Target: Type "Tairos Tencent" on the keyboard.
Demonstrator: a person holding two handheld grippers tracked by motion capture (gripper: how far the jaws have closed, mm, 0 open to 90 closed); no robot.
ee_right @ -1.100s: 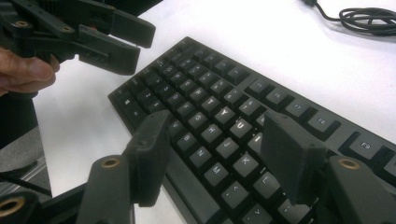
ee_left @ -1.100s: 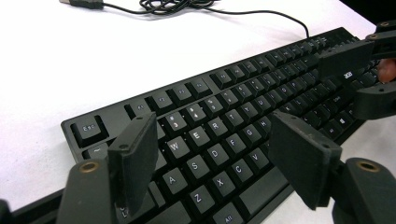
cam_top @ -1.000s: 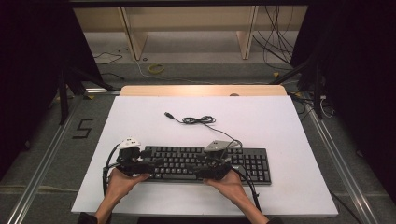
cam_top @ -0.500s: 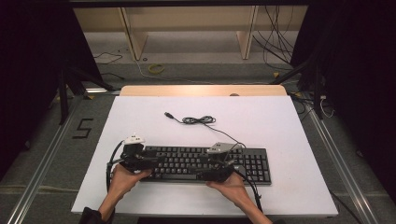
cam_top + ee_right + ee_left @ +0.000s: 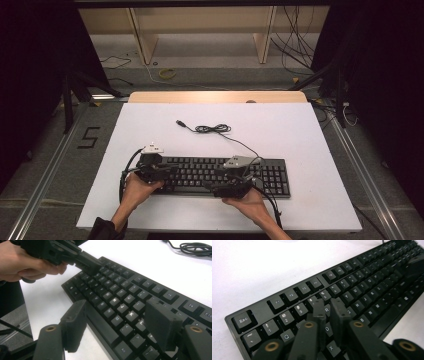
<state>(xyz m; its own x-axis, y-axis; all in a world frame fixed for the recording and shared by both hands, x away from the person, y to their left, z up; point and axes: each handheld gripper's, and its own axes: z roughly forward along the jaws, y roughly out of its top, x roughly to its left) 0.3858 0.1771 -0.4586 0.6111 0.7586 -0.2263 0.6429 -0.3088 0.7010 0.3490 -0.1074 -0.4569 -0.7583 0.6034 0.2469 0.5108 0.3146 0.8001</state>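
Note:
A black keyboard (image 5: pixel 215 175) lies near the table's front edge, its cable (image 5: pixel 212 129) coiled behind it. My left gripper (image 5: pixel 167 172) hangs over the keyboard's left end. In the left gripper view its jaws (image 5: pixel 328 302) have just been closing and stand together above the E, R and D keys of the keyboard (image 5: pixel 362 282), with nothing between them. My right gripper (image 5: pixel 214 186) is over the middle of the front edge. Its jaws (image 5: pixel 116 312) have just been opening and stand wide above the keyboard (image 5: pixel 120 290), holding nothing. The left gripper (image 5: pixel 91 263) shows beyond it.
The white table top (image 5: pixel 300 135) extends behind and right of the keyboard, with a wooden strip (image 5: pixel 215 96) along the far edge. The cable coil (image 5: pixel 197 246) lies behind the keys. Metal rails (image 5: pixel 45 180) flank the table on the grey floor.
Both hands and the keyboard stay where they were. The left gripper's tip looks slimmer over the keys than a second ago.

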